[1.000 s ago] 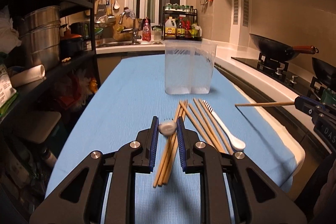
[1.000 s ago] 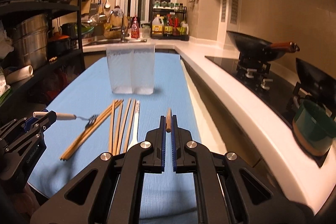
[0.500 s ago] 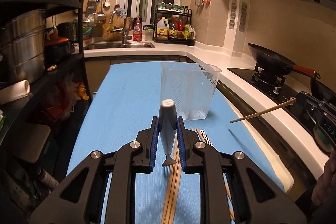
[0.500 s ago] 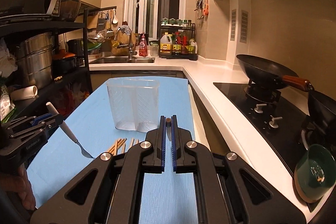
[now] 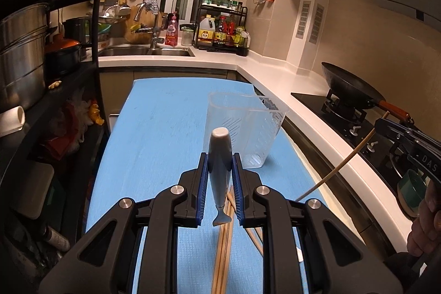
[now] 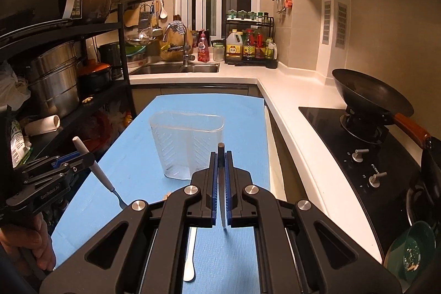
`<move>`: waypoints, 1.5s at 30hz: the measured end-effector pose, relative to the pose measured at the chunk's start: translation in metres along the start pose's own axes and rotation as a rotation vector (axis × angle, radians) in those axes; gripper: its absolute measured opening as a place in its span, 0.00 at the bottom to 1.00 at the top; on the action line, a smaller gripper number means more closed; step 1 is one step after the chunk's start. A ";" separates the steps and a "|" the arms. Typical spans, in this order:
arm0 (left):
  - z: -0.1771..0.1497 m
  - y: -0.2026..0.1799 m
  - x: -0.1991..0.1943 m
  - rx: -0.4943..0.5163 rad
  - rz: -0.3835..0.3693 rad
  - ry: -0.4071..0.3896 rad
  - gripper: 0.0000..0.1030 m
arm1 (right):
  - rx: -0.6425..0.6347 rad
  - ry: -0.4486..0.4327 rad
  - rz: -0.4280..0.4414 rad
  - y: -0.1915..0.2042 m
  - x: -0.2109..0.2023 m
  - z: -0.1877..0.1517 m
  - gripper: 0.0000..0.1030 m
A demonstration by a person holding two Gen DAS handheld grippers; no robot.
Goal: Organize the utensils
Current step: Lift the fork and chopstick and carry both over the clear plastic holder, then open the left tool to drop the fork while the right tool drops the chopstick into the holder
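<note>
My left gripper (image 5: pixel 219 157) is shut on a white-handled fork (image 5: pixel 219 156), handle up and tines hanging down over the blue mat (image 5: pixel 160 128). It also shows at the left of the right wrist view, the left gripper (image 6: pixel 82 159) carrying the slanted fork (image 6: pixel 95 170). My right gripper (image 6: pixel 220 156) is shut on a wooden chopstick (image 6: pixel 221 150) whose tip points down; from the left wrist view that chopstick (image 5: pixel 339 164) slants down-left. A clear two-compartment holder (image 5: pixel 248 123) (image 6: pixel 187 139) stands upright just ahead of both grippers. Loose chopsticks (image 5: pixel 223 244) and a white spoon (image 6: pixel 190 255) lie on the mat below.
A white counter (image 6: pixel 289 106) runs along the mat's right side, with a hob and black wok (image 6: pixel 369 95) and a green bowl (image 6: pixel 413 252). On the left a black rack (image 5: pixel 55 90) holds steel pots. The sink (image 5: pixel 143 51) is at the back.
Both grippers have risen and come closer to the holder. The fork swung from pointing level to handle-up, and the chopstick tilted from level to tip-down. The loose utensils dropped low in view.
</note>
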State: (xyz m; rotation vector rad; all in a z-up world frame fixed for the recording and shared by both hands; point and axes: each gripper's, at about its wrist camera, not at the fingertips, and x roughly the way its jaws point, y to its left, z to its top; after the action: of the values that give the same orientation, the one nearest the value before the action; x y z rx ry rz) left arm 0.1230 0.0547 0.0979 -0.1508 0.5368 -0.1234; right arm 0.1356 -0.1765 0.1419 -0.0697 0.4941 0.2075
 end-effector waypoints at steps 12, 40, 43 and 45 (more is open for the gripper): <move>0.027 -0.002 -0.004 0.002 -0.035 0.045 0.17 | 0.010 -0.010 0.025 0.004 -0.001 0.019 0.05; 0.171 -0.025 0.071 0.075 -0.012 0.007 0.17 | 0.049 -0.091 0.088 0.006 0.053 0.155 0.05; 0.157 -0.022 0.099 0.086 -0.012 0.047 0.17 | 0.056 -0.055 0.075 0.007 0.080 0.141 0.05; 0.147 -0.020 0.112 0.093 -0.005 0.059 0.17 | 0.059 -0.038 0.079 0.007 0.092 0.128 0.05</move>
State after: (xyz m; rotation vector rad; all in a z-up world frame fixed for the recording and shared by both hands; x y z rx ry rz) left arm 0.2930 0.0337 0.1703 -0.0577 0.5887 -0.1578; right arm 0.2726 -0.1380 0.2098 0.0114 0.4656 0.2711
